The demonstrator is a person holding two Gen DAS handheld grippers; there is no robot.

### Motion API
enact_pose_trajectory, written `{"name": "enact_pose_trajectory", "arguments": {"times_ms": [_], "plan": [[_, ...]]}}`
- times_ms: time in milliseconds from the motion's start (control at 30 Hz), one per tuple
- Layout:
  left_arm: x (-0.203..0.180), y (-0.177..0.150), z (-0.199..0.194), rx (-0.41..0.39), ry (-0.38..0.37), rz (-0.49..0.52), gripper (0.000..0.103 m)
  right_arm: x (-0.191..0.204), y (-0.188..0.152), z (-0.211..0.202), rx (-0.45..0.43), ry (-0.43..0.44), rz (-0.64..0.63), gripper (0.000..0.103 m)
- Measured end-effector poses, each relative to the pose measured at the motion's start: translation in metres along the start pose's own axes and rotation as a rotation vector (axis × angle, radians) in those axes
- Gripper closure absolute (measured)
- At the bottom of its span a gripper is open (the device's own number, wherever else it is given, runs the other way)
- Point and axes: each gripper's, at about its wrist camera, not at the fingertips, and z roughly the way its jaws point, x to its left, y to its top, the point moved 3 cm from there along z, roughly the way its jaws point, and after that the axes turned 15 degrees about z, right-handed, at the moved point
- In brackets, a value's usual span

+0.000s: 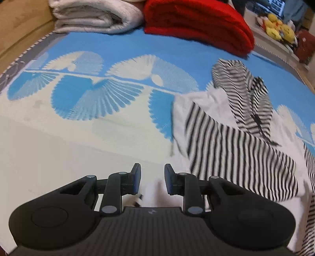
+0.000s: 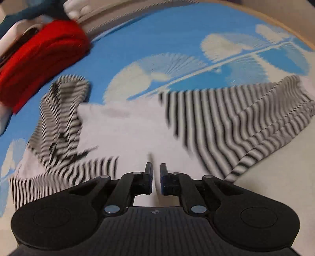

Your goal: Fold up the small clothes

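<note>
Left tongs (image 1: 152, 180) hang with a wide gap and nothing between them, over bare mat just left of the top (image 1: 236, 134). Right tongs (image 2: 156, 177) are narrow; a white fold runs between the pads, but whether they pinch it can't be told. Probably the right pins the cloth while the left goes for an edge. The top lies rumpled and unfolded, one striped sleeve thrown across.

It sits on a blue fan-print mat (image 1: 122, 45), with a folded red blanket (image 1: 198, 23) and white blanket (image 1: 92, 17) at the far edge and plush toys (image 1: 279, 29) beyond.
</note>
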Motion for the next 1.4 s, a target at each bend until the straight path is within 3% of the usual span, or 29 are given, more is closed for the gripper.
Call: {"name": "enact_pose_trajectory", "arguments": {"times_ms": [100, 200, 367, 500, 767, 867, 967, 1000, 1133, 1300, 1400], "plan": [[-0.014, -0.001, 0.008, 0.016, -0.033, 0.034, 0.075, 0.004, 0.001, -0.007, -0.012, 0.067, -0.016, 0.094], [-0.025, -0.003, 0.019, 0.044, -0.065, 0.061, 0.074, 0.009, -0.006, -0.001, 0.057, 0.111, -0.055, 0.092], [-0.037, -0.006, 0.036, 0.093, -0.118, 0.046, 0.073, 0.014, -0.011, 0.005, 0.115, 0.103, -0.056, 0.088], [-0.048, -0.009, 0.055, 0.142, -0.163, 0.044, 0.059, 0.019, -0.014, 0.003, 0.113, 0.103, -0.081, 0.083], [-0.053, -0.01, 0.087, 0.172, -0.185, 0.041, 0.059, 0.015, -0.01, -0.001, 0.107, 0.102, -0.076, 0.083], [-0.057, -0.011, 0.093, 0.171, -0.163, 0.087, 0.059, 0.014, -0.01, -0.002, 0.104, 0.101, -0.085, 0.083], [-0.058, -0.011, 0.091, 0.158, -0.146, 0.148, 0.093, 0.014, -0.011, -0.001, 0.105, 0.094, -0.094, 0.083], [-0.056, -0.01, 0.09, 0.158, -0.159, 0.148, 0.097, 0.014, -0.011, -0.001, 0.106, 0.094, -0.095, 0.083], [-0.045, -0.007, 0.079, 0.136, -0.183, 0.139, 0.098, 0.015, -0.011, 0.003, 0.107, 0.086, -0.102, 0.083], [-0.016, -0.001, 0.068, 0.141, -0.068, 0.095, 0.098, 0.018, -0.014, 0.005, 0.11, 0.086, -0.107, 0.083], [-0.009, 0.003, 0.061, 0.141, -0.087, 0.063, 0.094, 0.021, -0.017, 0.005, 0.113, 0.087, -0.119, 0.083]]}}
